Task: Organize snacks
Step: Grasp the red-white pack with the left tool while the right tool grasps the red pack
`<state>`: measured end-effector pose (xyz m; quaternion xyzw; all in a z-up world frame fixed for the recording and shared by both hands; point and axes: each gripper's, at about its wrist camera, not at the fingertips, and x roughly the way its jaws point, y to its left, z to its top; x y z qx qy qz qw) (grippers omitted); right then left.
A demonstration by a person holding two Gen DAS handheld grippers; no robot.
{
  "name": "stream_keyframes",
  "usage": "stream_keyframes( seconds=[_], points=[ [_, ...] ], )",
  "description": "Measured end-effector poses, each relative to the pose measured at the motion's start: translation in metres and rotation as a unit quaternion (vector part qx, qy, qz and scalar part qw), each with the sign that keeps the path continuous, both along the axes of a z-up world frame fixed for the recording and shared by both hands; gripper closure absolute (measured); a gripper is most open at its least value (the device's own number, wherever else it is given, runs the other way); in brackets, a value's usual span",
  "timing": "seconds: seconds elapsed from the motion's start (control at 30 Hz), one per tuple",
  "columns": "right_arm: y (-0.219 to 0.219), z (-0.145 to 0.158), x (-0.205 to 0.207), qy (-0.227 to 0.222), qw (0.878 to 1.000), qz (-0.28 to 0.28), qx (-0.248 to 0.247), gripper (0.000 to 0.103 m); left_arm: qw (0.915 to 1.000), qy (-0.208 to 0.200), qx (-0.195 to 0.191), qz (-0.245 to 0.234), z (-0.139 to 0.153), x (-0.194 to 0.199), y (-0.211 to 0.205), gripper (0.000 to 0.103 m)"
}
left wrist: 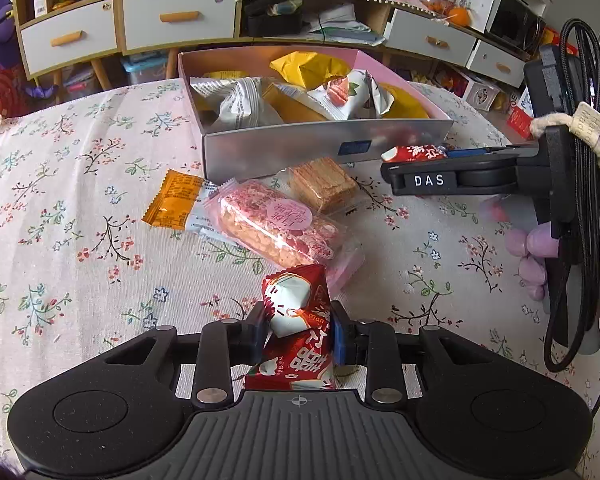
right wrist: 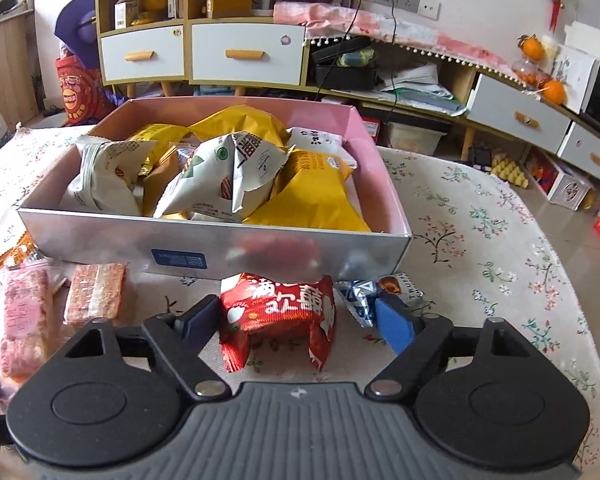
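Note:
My left gripper (left wrist: 298, 320) is shut on a red and white snack packet (left wrist: 296, 320), held just above the table. A silver box with a pink inside (left wrist: 284, 148) stands ahead, filled with yellow and white snack bags. My right gripper (right wrist: 296, 312) is open around a second red packet (right wrist: 278, 314) lying on the cloth in front of the box (right wrist: 220, 244); it also shows at the right of the left wrist view (left wrist: 414, 160). A pink bar (left wrist: 278, 226), an orange packet (left wrist: 176, 200) and a wafer (left wrist: 322, 184) lie before the box.
A blue and white candy (right wrist: 358, 300) and a truffle packet (right wrist: 404, 290) lie by the right fingertip. The table has a floral cloth (left wrist: 80, 184). Cabinets with drawers (right wrist: 244, 56) and cluttered shelves stand behind. Purple gloved fingers (left wrist: 534, 248) hold the right gripper.

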<state>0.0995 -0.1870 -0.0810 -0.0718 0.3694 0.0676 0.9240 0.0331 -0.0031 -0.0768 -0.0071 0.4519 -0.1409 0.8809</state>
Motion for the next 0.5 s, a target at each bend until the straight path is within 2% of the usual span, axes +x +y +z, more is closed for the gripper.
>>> stream_keyframes(
  seconds=[0.1,0.3,0.37,0.43,0.5],
  points=[
    [-0.0012,0.0009,0.0014,-0.001,1.000,-0.007,-0.003,0.031,1.0000,0.003,0.003,-0.006,-0.0001,0.0003,-0.0009,0.073],
    [-0.0022,0.0000,0.0040,0.000,1.000,-0.010,-0.004,0.028,1.0000,0.006,0.000,-0.003,-0.0005,0.0006,-0.0005,0.071],
    [-0.0033,0.0004,0.0062,0.001,1.000,-0.013,-0.002,0.030,1.0000,0.007,-0.002,-0.001,-0.0004,0.0014,0.0002,0.072],
    [-0.0040,0.0018,0.0072,0.002,1.000,-0.023,-0.002,0.049,0.9999,0.010,-0.007,0.002,-0.0001,0.0022,0.0013,0.073],
    [-0.0061,0.0043,0.0089,0.006,1.000,-0.030,-0.002,0.053,0.9998,0.015,-0.014,0.005,0.0002,0.0034,0.0028,0.074]
  ],
)
